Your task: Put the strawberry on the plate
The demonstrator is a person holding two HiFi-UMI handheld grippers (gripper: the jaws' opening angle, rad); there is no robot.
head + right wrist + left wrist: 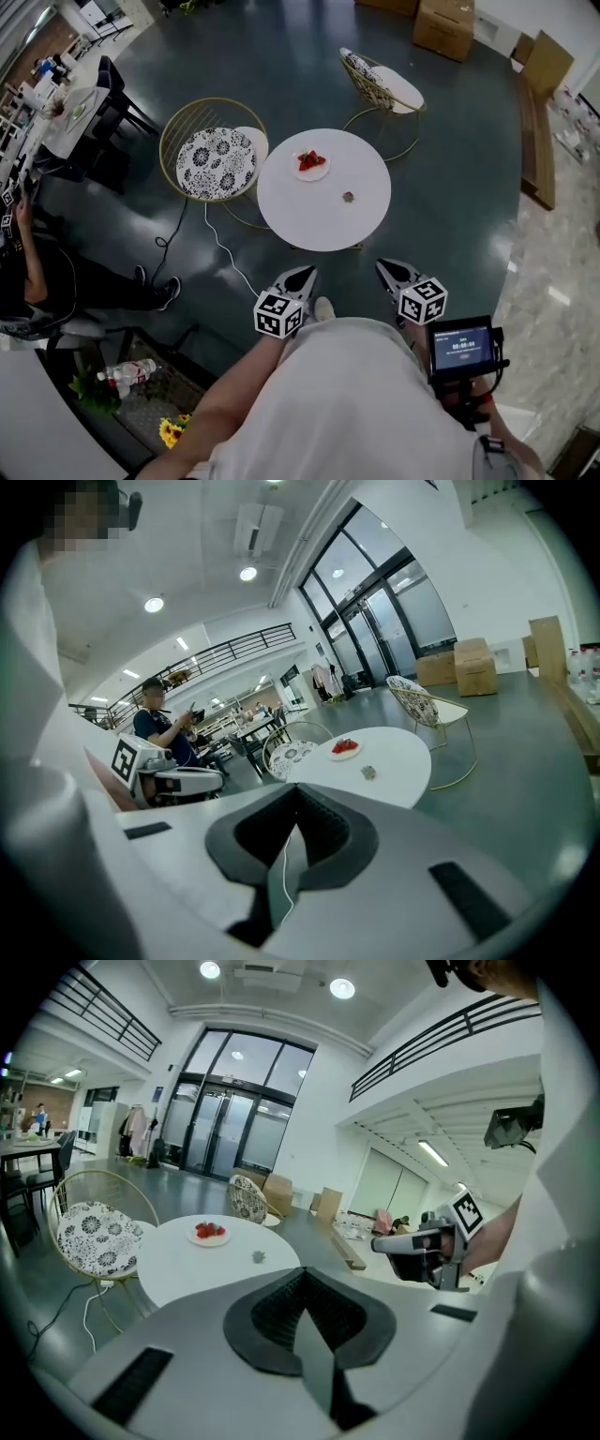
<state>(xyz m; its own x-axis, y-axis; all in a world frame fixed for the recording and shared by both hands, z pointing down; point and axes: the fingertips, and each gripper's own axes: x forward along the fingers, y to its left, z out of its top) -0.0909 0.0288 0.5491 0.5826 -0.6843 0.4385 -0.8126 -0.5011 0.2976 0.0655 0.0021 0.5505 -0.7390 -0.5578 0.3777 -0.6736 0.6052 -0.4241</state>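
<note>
Red strawberries (310, 160) lie on a small white plate (322, 174) on the far left part of a round white table (300, 216). A small grey-brown object (348, 197) sits alone near the table's middle. My left gripper (298, 278) and right gripper (389, 270) hang close to my body, short of the table's near edge, both shut and holding nothing. The left gripper view shows its shut jaws (305, 1283) with the plate (210, 1237) far ahead. In the right gripper view the jaws (295, 803) are shut too, with the strawberries (345, 745) in the distance.
A wire chair with a patterned cushion (216, 159) stands left of the table, another chair (384, 84) behind it. A white cable (225, 253) runs across the dark floor. Cardboard boxes (445, 23) sit at the back. A seated person (37, 272) is at the left.
</note>
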